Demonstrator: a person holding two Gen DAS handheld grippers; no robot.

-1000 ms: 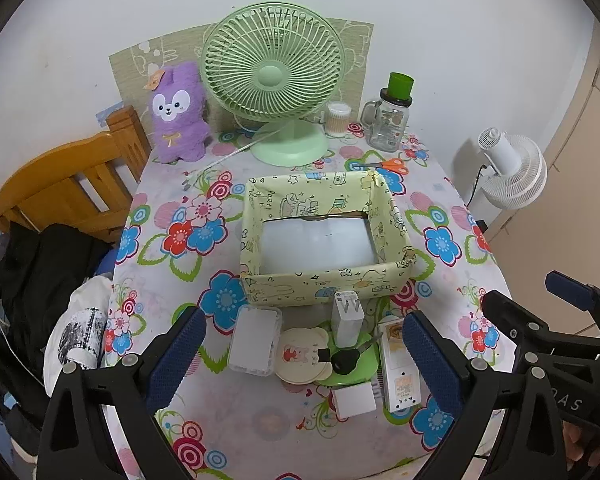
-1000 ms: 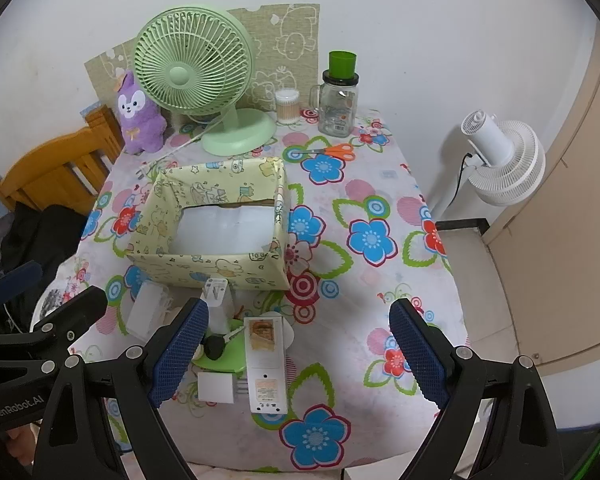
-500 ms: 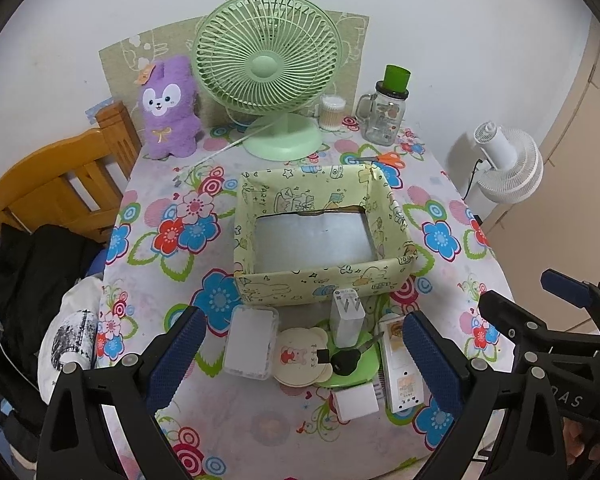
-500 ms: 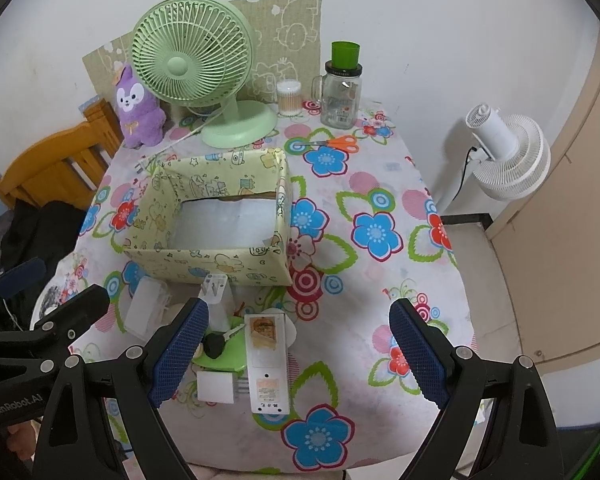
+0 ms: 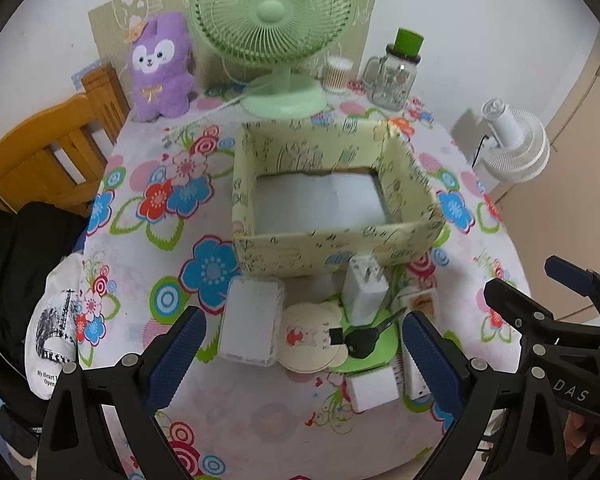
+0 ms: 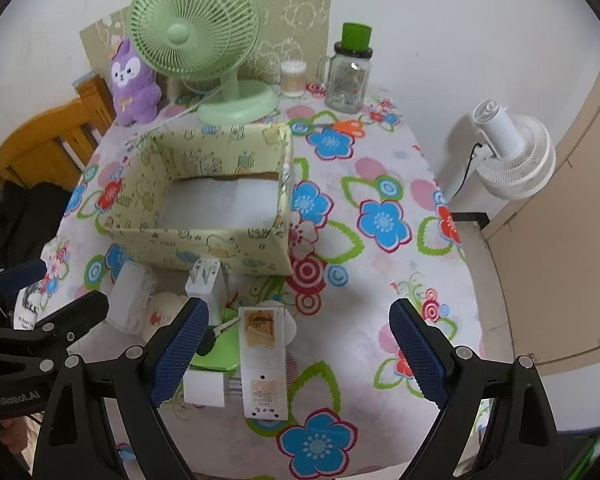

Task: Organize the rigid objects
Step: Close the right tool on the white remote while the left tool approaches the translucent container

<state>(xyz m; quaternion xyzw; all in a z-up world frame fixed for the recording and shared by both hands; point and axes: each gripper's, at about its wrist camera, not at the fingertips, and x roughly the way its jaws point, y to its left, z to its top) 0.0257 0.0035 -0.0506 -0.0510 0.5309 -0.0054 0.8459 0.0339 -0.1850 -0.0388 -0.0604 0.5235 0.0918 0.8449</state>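
A pale yellow patterned box (image 5: 332, 248) (image 6: 204, 240) stands open and empty on the flowered table. In front of it lie a white rectangular case (image 5: 252, 326) (image 6: 130, 302), a round cream case (image 5: 312, 338), a white plug charger (image 5: 364, 286) (image 6: 206, 282), a black key (image 5: 362, 340) on a green lid (image 6: 216, 354), a small white cube (image 5: 372, 392) (image 6: 204, 388) and a long white remote-like device (image 6: 262, 364) (image 5: 414, 376). My left gripper (image 5: 304, 360) hovers open above these items. My right gripper (image 6: 298, 352) is open too, over the long device.
At the back stand a green fan (image 5: 274, 32), a purple plush (image 5: 160, 66), a glass jar with a green lid (image 5: 396, 74) and a swab cup (image 5: 338, 74). A wooden chair (image 5: 40, 148) is on the left. A white floor fan (image 6: 512, 152) stands to the right.
Both grippers have moved forward and lower toward the table, so the box and small items look larger. Both stay open and nothing on the table has moved.
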